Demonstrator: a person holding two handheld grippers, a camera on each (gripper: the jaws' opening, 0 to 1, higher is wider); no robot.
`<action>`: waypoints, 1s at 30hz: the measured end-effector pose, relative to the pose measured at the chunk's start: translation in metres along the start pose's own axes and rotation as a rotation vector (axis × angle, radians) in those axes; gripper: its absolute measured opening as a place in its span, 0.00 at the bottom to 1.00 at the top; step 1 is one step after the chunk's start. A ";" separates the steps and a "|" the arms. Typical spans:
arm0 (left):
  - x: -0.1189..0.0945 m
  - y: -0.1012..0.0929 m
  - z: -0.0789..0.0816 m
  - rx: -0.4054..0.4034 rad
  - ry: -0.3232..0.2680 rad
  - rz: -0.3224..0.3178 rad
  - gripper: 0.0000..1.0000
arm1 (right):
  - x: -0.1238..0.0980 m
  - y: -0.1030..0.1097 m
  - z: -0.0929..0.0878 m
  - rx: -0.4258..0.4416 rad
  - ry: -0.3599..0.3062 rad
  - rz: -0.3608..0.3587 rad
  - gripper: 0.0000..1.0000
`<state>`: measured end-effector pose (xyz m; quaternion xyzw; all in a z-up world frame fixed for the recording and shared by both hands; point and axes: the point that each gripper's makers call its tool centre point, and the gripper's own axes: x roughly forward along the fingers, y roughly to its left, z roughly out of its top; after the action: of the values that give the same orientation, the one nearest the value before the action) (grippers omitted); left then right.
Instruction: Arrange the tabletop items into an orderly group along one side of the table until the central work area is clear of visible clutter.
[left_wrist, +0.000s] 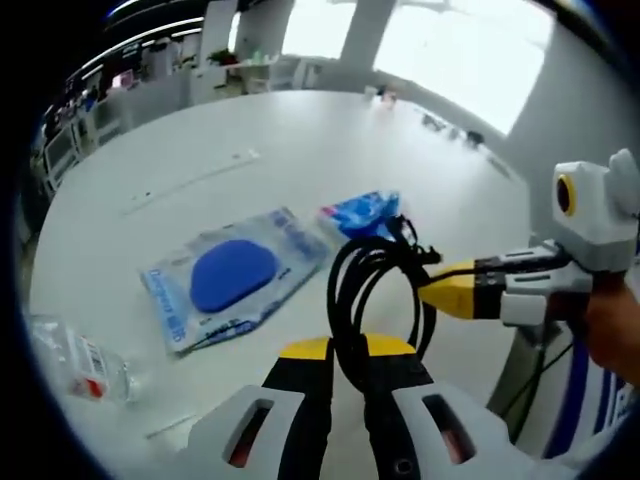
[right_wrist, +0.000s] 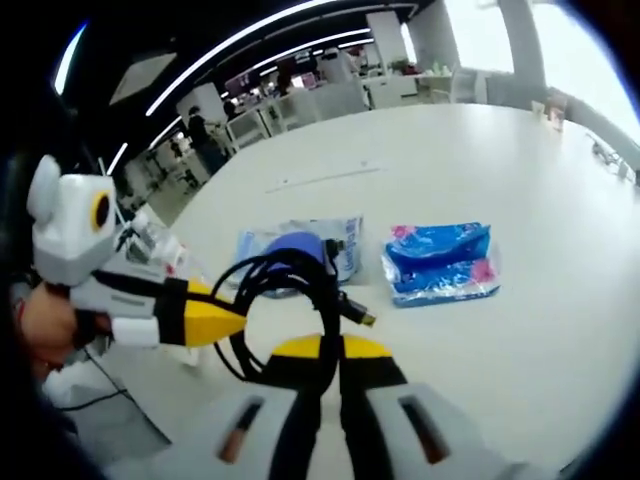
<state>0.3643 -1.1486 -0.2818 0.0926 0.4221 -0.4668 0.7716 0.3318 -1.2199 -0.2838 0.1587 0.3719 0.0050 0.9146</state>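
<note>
A coiled black cable (left_wrist: 340, 300) hangs above the white table (left_wrist: 300, 130), held from two sides. My left gripper (left_wrist: 345, 348) is shut on the coil's lower part. My right gripper (left_wrist: 432, 290) comes in from the right and is shut on the cable near its plug end. In the right gripper view the right gripper (right_wrist: 332, 350) pinches the cable (right_wrist: 328, 310) and the left gripper (right_wrist: 232, 320) holds it from the left. On the table lie a clear pack with a blue oval pad (left_wrist: 230, 275) (right_wrist: 300, 245) and a blue wrapped packet (left_wrist: 362, 212) (right_wrist: 440, 262).
A clear plastic bottle (left_wrist: 75, 365) (right_wrist: 160, 240) lies near the table's edge. A long thin strip (left_wrist: 190, 180) (right_wrist: 320, 180) lies farther out on the table (right_wrist: 480, 160). Desks and shelves stand beyond the table, with a person (right_wrist: 195, 130) far off.
</note>
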 end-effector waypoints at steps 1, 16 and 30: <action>0.001 -0.003 0.000 0.000 0.001 -0.004 0.05 | -0.003 -0.004 -0.001 0.000 0.002 -0.003 0.01; 0.030 -0.051 -0.001 -0.003 0.037 -0.071 0.05 | -0.024 -0.050 -0.016 0.026 0.054 -0.042 0.01; 0.058 -0.061 -0.004 -0.017 0.082 -0.097 0.04 | -0.015 -0.078 -0.025 0.014 0.120 -0.059 0.01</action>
<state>0.3250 -1.2173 -0.3119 0.0844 0.4614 -0.4960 0.7308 0.2955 -1.2889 -0.3138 0.1535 0.4304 -0.0152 0.8893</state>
